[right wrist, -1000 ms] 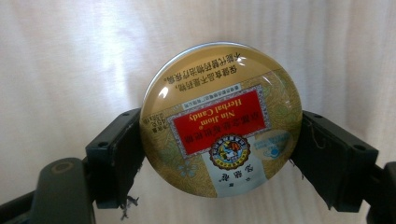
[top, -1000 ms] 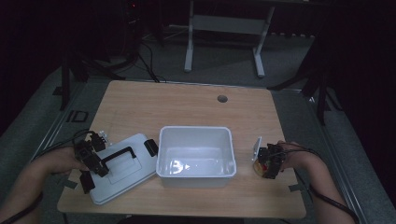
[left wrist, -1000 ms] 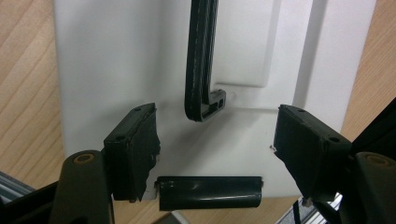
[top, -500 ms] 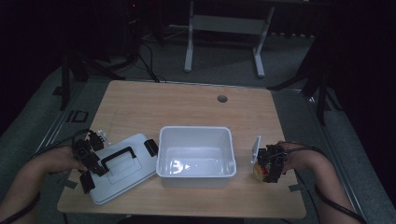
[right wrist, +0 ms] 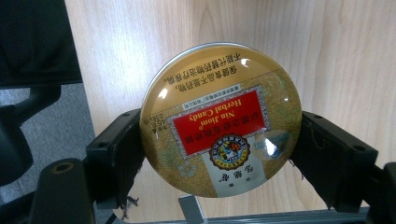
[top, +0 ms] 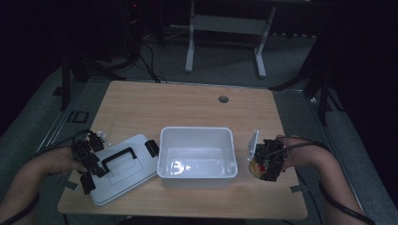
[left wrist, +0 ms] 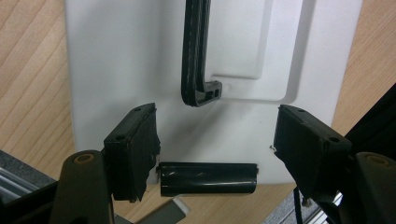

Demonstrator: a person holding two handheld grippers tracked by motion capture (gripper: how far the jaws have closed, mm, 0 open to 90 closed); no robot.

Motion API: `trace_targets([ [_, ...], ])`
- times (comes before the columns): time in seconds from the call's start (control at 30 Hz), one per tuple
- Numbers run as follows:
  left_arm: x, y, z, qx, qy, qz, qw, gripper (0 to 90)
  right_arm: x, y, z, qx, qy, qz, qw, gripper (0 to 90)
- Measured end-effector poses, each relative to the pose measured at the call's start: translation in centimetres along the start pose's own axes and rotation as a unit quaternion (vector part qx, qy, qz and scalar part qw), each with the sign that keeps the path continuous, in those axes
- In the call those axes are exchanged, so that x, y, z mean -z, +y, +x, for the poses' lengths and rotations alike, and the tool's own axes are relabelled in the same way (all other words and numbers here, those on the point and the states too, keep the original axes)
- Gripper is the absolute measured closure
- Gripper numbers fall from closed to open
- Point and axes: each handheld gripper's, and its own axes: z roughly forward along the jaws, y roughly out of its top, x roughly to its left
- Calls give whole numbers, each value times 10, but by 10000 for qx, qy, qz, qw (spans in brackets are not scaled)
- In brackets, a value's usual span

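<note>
Since a second ago the right gripper (top: 265, 161) has lifted the candy tin (right wrist: 219, 119), jaws clamped on its rim — a slick, round edge that could slip before reaching the white bin (top: 195, 174); left gripper (top: 89, 161) hangs slack-jawed over the lid (left wrist: 130, 60).

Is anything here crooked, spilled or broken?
Nothing is spilled or broken. The white lid lies off the open white bin, skewed to the table's edge, with the left tool open at its near end. The right tool grips a round candy tin, its label upside down in the right gripper view.
</note>
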Motion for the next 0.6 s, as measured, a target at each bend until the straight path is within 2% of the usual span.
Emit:
trace_targets([
  [0.23, 1, 0, -1, 26, 24, 23, 10000, 303, 21, 12, 2, 87, -118, -75, 9999, 202],
  [0.37, 0, 1, -2, 19, 32, 25, 10000, 303, 28, 21, 2, 125, -169, -35, 9998, 202],
  [0.6, 0, 1, -2, 5, 39, 36, 10000, 303, 39, 37, 0, 237, -232, -125, 9994, 202],
])
